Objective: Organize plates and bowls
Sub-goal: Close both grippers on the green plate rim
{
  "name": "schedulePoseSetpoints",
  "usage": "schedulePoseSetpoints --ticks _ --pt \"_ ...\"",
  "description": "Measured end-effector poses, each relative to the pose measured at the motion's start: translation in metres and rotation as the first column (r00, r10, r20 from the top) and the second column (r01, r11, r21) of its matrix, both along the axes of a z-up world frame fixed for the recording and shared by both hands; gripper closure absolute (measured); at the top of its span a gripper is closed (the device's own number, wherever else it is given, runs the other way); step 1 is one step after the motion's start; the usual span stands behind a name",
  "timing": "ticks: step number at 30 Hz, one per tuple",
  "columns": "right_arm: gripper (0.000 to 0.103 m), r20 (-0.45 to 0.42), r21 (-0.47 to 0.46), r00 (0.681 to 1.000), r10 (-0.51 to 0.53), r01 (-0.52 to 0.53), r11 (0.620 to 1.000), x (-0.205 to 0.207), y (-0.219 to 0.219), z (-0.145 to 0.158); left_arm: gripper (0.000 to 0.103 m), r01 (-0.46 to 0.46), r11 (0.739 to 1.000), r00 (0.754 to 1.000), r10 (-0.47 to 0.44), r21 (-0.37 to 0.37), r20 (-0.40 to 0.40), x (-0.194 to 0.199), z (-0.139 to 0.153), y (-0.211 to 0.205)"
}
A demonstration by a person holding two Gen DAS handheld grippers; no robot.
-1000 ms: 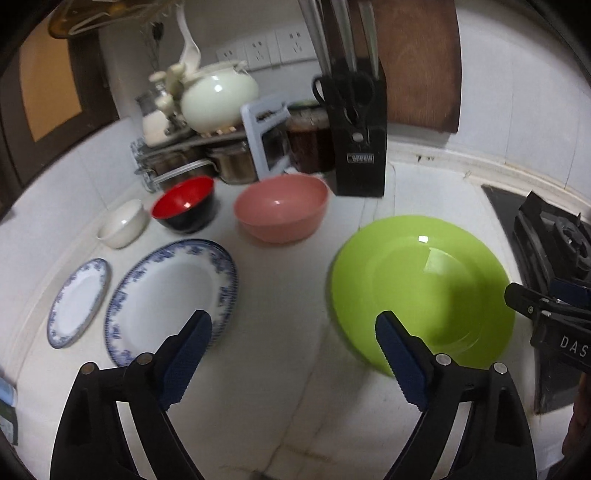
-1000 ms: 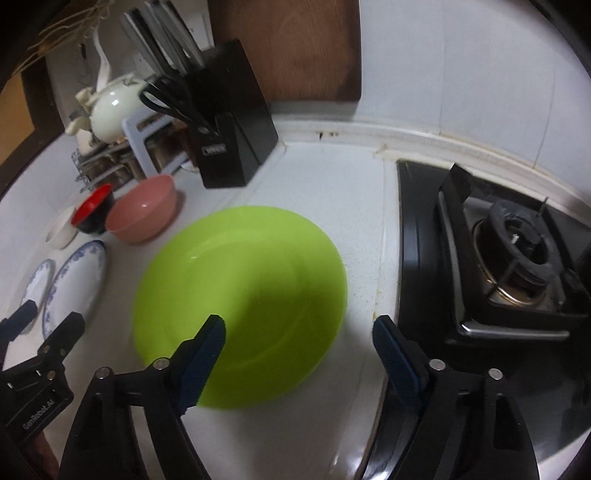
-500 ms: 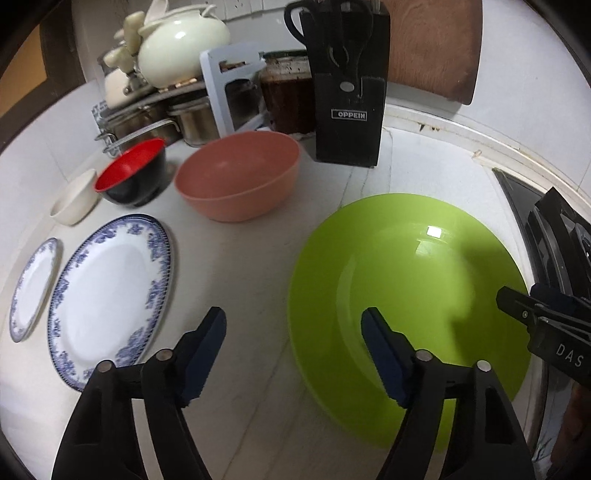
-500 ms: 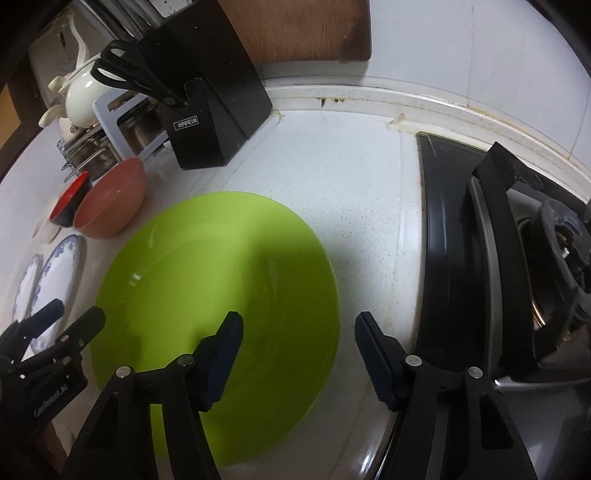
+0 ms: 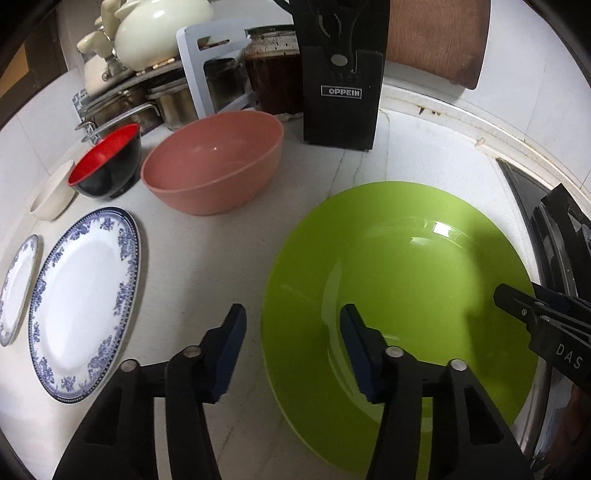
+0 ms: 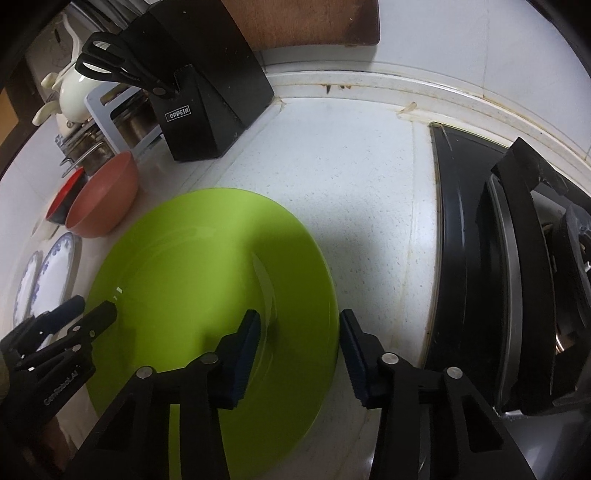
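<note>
Your left gripper (image 5: 293,325) hangs with its jaws parted, straddling the left rim of the green plate (image 5: 406,295): one blue pad is over the bare counter (image 5: 207,251), the other over the plate's inner slope. It has hold of nothing. Your right gripper (image 6: 301,332) is likewise spread, astride the plate's right edge, one finger above the green surface and the other above the white counter just beside the black stove (image 6: 517,295); it too holds nothing. Whether either pad touches the plate, you cannot tell from these views.

The green plate lies flat on the counter between the stove and the pink bowl (image 5: 214,162), in front of the black knife block (image 5: 341,96). Left of the pink bowl sits the red-and-black bowl (image 5: 107,166), tilted, and beyond it a small white bowl (image 5: 51,195). Nearer you on the left lie the large blue-rimmed plate (image 5: 81,299) and, beside it, a small blue-rimmed plate (image 5: 16,288), close together. A cream teapot (image 5: 159,29) stands on the rack behind the bowls
</note>
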State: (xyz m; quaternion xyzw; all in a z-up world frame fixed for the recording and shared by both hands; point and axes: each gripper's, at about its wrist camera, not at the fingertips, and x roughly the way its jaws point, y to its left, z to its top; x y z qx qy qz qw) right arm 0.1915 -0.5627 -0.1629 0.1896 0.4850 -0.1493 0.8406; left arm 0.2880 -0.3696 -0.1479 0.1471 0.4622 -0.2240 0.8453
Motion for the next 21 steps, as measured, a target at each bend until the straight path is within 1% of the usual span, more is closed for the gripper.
schedulePoseSetpoints --ticks 1,2,3,12,18,21 --pt "0.061 -0.002 -0.002 1.0 0.003 -0.003 1.0 0.001 0.0 0.0 0.058 0.0 1.0 1.0 0.0 -0.003 -0.012 0.001 -0.001 -0.001" --pt "0.064 -0.003 -0.003 1.0 0.005 -0.005 1.0 0.001 0.0 0.0 0.061 0.002 1.0 1.0 -0.002 -0.007 -0.025 0.001 -0.002 -0.001" --pt "0.064 -0.006 -0.005 1.0 0.006 -0.006 1.0 0.001 0.0 0.0 0.062 -0.002 1.0 1.0 0.002 -0.002 -0.027 0.002 -0.004 -0.002" --pt "0.064 -0.014 -0.004 1.0 0.009 -0.009 1.0 0.003 0.0 0.0 0.063 -0.029 1.0 0.999 0.029 -0.002 -0.021 0.001 -0.003 -0.002" --pt "0.064 -0.009 0.021 1.0 0.008 -0.007 1.0 0.002 -0.001 0.001 0.063 -0.042 0.999 0.999 0.042 0.006 0.014 -0.005 0.002 0.001" --pt "0.064 0.0 0.016 1.0 0.015 -0.015 1.0 0.001 0.004 0.006 0.063 -0.057 0.998 0.998 0.057 -0.002 0.023 -0.007 0.008 0.006"
